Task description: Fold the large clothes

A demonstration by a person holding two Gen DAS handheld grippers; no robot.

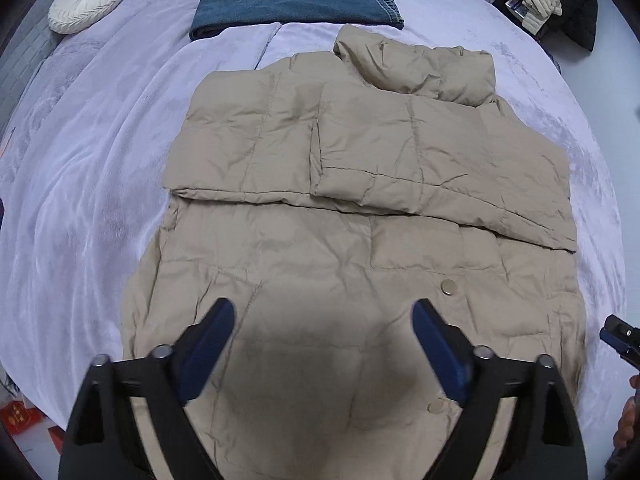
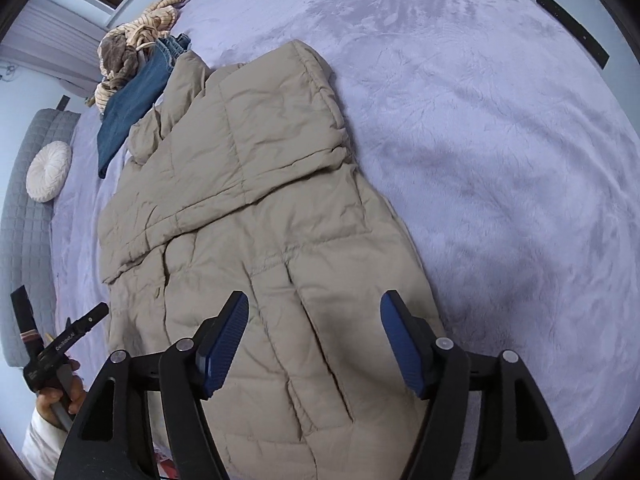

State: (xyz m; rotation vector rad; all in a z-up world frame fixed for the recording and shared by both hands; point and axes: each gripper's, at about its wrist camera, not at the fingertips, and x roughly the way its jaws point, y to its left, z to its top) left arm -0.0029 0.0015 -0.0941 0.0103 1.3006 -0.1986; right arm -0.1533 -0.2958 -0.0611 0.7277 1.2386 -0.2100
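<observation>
Beige puffer jacket (image 1: 360,184) on the bed (image 1: 100,160) looks light, soft, slippery, best pinched at its near hem; left gripper (image 1: 324,316) and right gripper (image 2: 314,308) gape empty.

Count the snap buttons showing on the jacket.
2: one snap near the right finger's tip, another lower, beside that finger. More may be hidden under the folded sleeves.

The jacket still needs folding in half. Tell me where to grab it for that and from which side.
Take the beige jacket by its near bottom hem, one open gripper per corner, coming from above at the near edge. Its sleeves already lie folded across the chest, so the free hem can lift toward the collar.
</observation>
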